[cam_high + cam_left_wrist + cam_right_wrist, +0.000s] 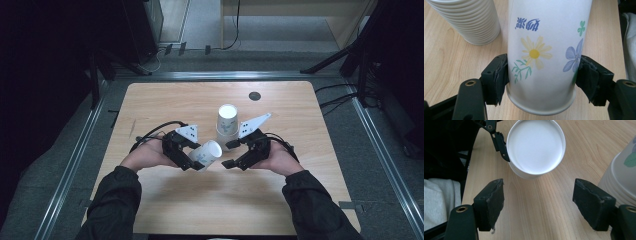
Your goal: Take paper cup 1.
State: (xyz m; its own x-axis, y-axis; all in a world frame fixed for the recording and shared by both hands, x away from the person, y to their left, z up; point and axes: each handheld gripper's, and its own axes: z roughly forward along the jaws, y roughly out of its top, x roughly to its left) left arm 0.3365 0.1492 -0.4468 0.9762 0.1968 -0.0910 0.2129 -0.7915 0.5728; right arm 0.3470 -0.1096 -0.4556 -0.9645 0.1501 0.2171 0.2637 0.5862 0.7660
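Table lit evenly; surroundings dark; gripper views sharp, soft shadows

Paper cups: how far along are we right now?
Done: one paper cup appears pulled off the inverted stack. In hand: the left gripper clamps that cup sideways; the right gripper waits open, facing its mouth. Left: nothing placed yet; the stack remains.

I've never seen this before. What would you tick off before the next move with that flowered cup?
1. Left gripper holds the flowered paper cup on both sides: ok.
2. Cup wall not crushed at the pads: ok, no dent visible.
3. Right gripper open and free: ok.
4. Cup's white end faces the right gripper: ok.
5. Stack of paper cups standing steady, apart from the held cup: ok.
6. Whether the held cup is empty: cannot tell.
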